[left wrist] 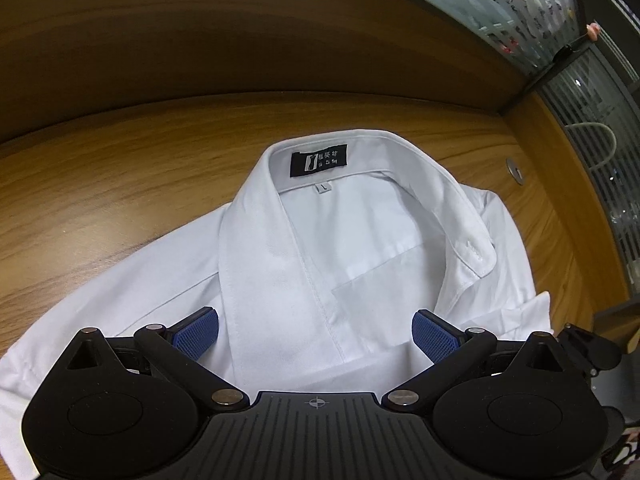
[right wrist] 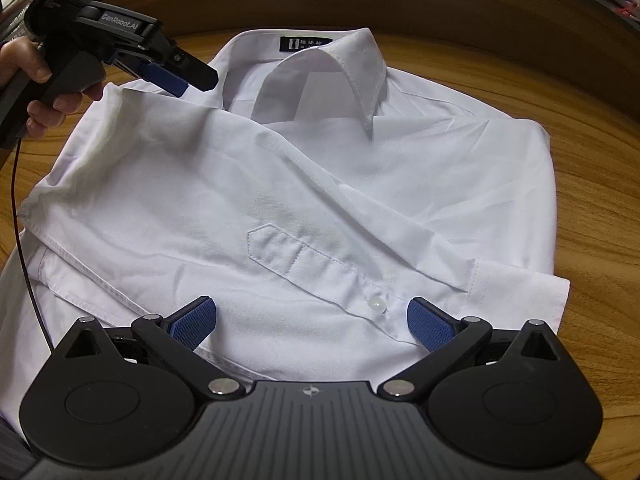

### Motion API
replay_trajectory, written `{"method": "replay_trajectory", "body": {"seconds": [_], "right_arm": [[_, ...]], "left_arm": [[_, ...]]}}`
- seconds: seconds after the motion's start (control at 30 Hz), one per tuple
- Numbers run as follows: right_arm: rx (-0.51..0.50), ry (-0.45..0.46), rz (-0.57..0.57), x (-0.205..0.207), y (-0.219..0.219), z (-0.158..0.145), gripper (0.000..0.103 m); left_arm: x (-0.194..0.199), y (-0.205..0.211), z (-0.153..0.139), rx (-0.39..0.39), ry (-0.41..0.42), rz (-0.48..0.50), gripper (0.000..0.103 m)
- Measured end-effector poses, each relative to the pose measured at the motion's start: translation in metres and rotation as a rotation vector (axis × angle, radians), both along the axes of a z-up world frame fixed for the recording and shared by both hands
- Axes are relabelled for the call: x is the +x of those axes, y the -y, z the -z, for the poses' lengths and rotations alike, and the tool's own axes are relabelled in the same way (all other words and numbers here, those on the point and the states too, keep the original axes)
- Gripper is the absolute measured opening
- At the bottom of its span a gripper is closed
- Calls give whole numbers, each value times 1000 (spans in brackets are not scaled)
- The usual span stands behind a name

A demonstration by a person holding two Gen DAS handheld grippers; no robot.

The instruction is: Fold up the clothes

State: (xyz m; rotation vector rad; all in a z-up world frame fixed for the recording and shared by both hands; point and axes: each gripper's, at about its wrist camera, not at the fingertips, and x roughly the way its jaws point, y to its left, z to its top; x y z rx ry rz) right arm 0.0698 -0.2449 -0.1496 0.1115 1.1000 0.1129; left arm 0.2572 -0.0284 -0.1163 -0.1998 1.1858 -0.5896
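Note:
A white collared shirt lies on the wooden table, collar at the far side, with a black neck label. Its sleeves are folded across the body, one cuff with a white button near me. My right gripper is open and empty, low over that cuff. My left gripper is open and empty, just above the shirt near the collar. In the right wrist view the left gripper hovers over the shirt's left shoulder, held by a hand.
The wooden table extends around the shirt, with a raised wooden back edge. A metal grommet sits in the table at right. A glass partition stands to the right. A black cable hangs at left.

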Motion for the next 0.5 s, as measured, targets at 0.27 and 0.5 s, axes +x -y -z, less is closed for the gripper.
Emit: {"method": "replay_trajectory", "body": {"seconds": [0.27, 0.5], "right_arm": [[0, 0, -3, 1, 1, 1, 102], [-1, 3, -5, 0, 0, 1, 103]], "left_arm": [[3, 2, 2, -80, -57, 2, 103], [-11, 5, 0, -171, -114, 45, 102]]}}
